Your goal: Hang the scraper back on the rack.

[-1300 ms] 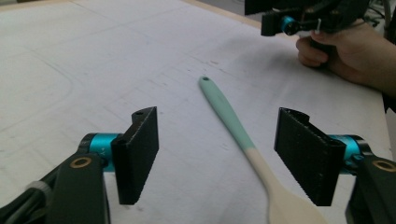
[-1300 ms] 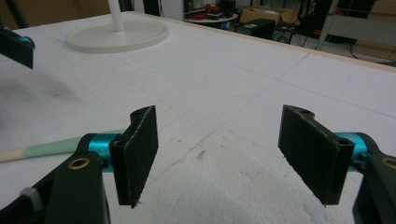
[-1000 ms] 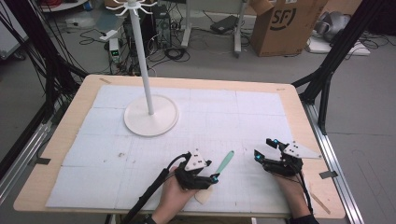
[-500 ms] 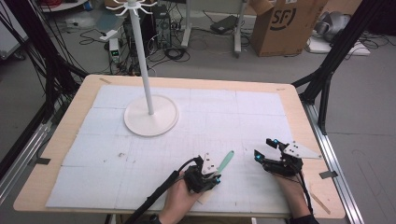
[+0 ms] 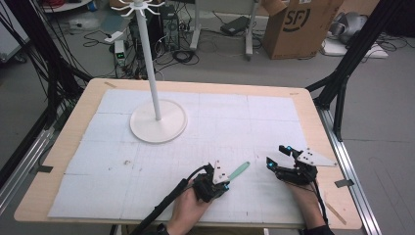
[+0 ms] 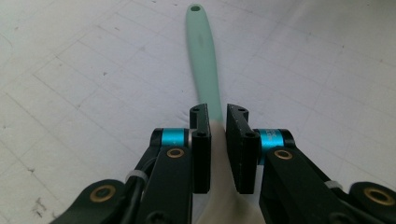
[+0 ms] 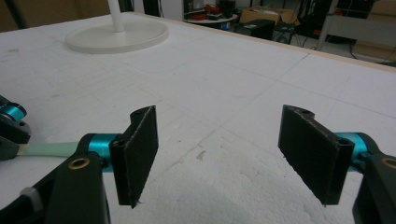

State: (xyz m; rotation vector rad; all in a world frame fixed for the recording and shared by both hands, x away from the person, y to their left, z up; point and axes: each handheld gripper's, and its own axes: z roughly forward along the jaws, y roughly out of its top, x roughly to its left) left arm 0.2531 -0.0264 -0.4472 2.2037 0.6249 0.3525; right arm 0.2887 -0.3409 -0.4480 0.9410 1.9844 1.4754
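Near the stand's base: table [image 5: 88,100], bare foam mat.
Stand [image 5: 157,120]: upright, hooks empty.
Right gripper [image 5: 279,157]: well right of stand, jaws wide apart, idle.
Left gripper [image 5: 225,184]: jaws just closing, pinching spatula.
Spatula [image 6: 203,56]: flat on mat, grasped, lift and hanging left.

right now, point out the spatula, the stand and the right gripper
spatula [image 6: 204,56], left gripper view, on the green handle
stand [image 5: 157,126], high view, on the round white base
right gripper [image 7: 224,154], right gripper view, midway between its open jaws
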